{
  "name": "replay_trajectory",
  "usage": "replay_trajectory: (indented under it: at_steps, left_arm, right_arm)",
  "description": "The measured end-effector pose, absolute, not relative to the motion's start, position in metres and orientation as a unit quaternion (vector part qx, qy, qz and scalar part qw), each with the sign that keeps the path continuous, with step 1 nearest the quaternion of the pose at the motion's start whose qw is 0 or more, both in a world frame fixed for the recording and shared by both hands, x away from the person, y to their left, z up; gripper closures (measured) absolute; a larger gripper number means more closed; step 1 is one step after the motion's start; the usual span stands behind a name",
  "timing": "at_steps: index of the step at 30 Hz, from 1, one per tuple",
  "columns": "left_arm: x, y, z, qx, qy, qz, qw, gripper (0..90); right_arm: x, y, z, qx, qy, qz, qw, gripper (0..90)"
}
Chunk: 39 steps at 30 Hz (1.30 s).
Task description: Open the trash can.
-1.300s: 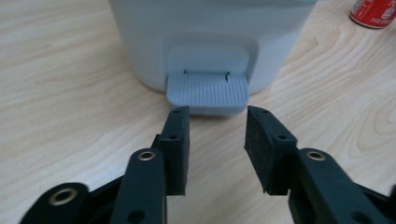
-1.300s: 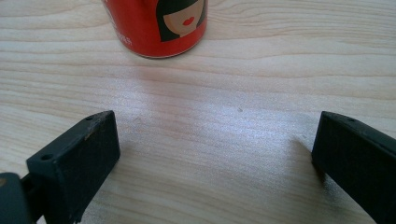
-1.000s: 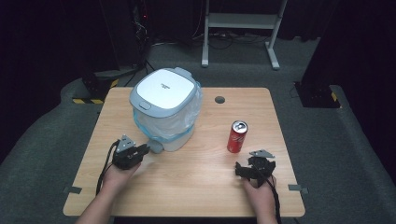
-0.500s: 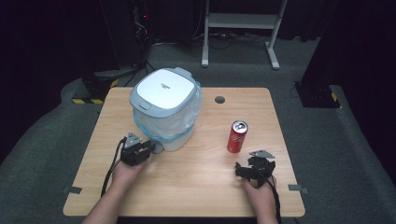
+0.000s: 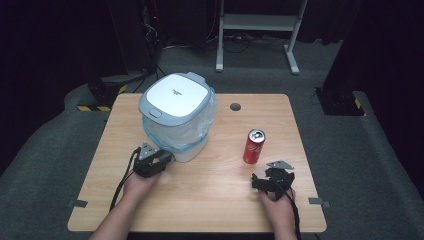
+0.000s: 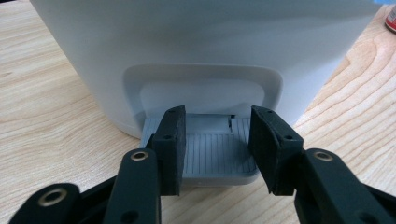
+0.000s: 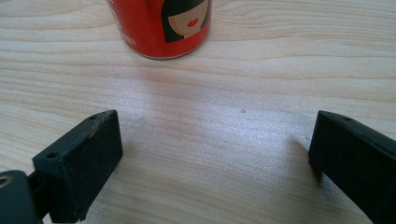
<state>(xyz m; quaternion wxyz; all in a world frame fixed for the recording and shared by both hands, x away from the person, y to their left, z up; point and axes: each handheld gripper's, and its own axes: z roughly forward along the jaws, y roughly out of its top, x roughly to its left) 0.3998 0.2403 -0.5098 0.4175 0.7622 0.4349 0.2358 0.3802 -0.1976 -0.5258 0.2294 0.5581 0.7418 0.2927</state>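
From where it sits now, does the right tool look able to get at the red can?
Probably yes. The right tool rests on the table with its jaws wide open and nothing between them; the red can stands upright just ahead, with bare wood between.

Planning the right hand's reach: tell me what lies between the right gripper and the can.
Nothing: in the right gripper view, bare wooden table runs from the open right gripper to the can.
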Motion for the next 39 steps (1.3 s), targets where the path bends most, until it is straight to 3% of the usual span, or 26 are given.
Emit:
replay_trajectory:
  at_steps: [18, 23, 38, 39]
  left_arm:
    - [0.399, 0.246, -0.516, 0.752, 0.434, 0.226, 0.442, 54.5]
    - [0.398, 0.252, -0.520, 0.739, 0.435, 0.218, 0.466, 57.3]
    - [0.397, 0.255, -0.521, 0.749, 0.428, 0.235, 0.449, 59.7]
    - [0.398, 0.255, -0.521, 0.749, 0.431, 0.229, 0.447, 63.8]
  right_arm:
    - [0.381, -0.196, -0.526, 0.562, 0.738, 0.292, 0.232, 2.5]
    - [0.381, -0.196, -0.526, 0.562, 0.738, 0.292, 0.232, 2.5]
    - [0.381, -0.196, -0.526, 0.564, 0.737, 0.292, 0.232, 2.5]
    - [0.381, -0.196, -0.526, 0.564, 0.737, 0.292, 0.232, 2.5]
